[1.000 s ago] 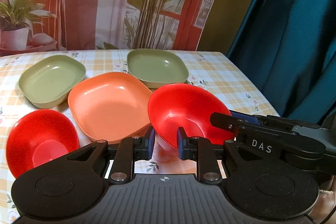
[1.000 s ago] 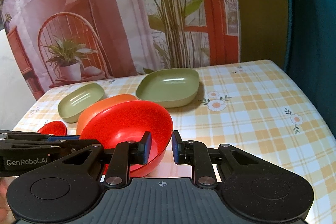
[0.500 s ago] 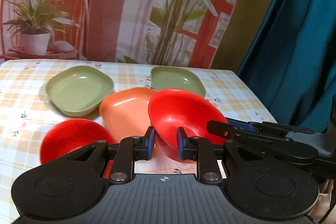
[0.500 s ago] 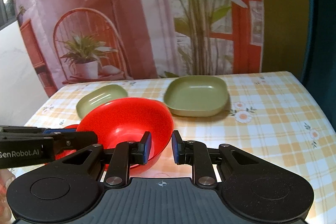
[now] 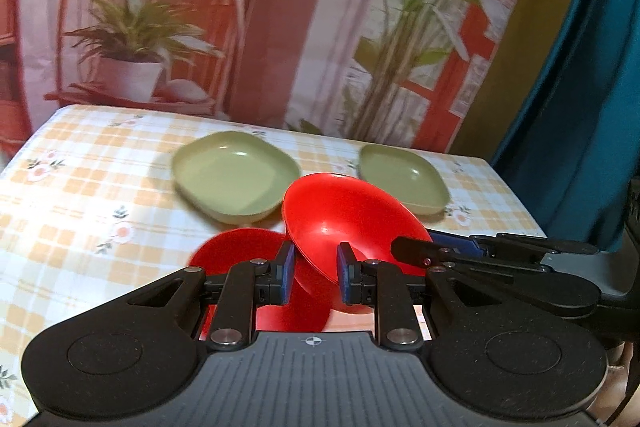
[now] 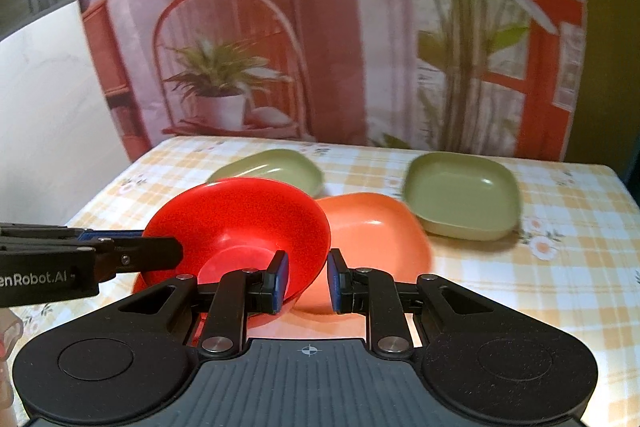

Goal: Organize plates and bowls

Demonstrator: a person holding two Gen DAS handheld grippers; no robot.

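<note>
A red bowl (image 5: 344,215) hangs tilted above the table, held from two sides. My left gripper (image 5: 316,275) is shut on its near rim. My right gripper (image 6: 306,281) is shut on the rim of the same red bowl (image 6: 240,215), and its arm reaches in from the right in the left wrist view. A second red bowl (image 5: 240,251) rests on the cloth just below and left of the held one. Beside it lies an orange plate (image 6: 376,227). Two green plates (image 5: 236,179) (image 5: 404,179) sit farther back.
The table wears a yellow checked cloth (image 5: 80,187) with flowers. A printed backdrop hangs right behind its far edge. A teal curtain (image 5: 580,107) drops along the right side. The two green plates (image 6: 276,167) (image 6: 460,199) take up the back of the table.
Both grippers have carried the red bowl leftward and slightly up, from beside the orange plate to above the second red bowl. The grips have stayed the same.
</note>
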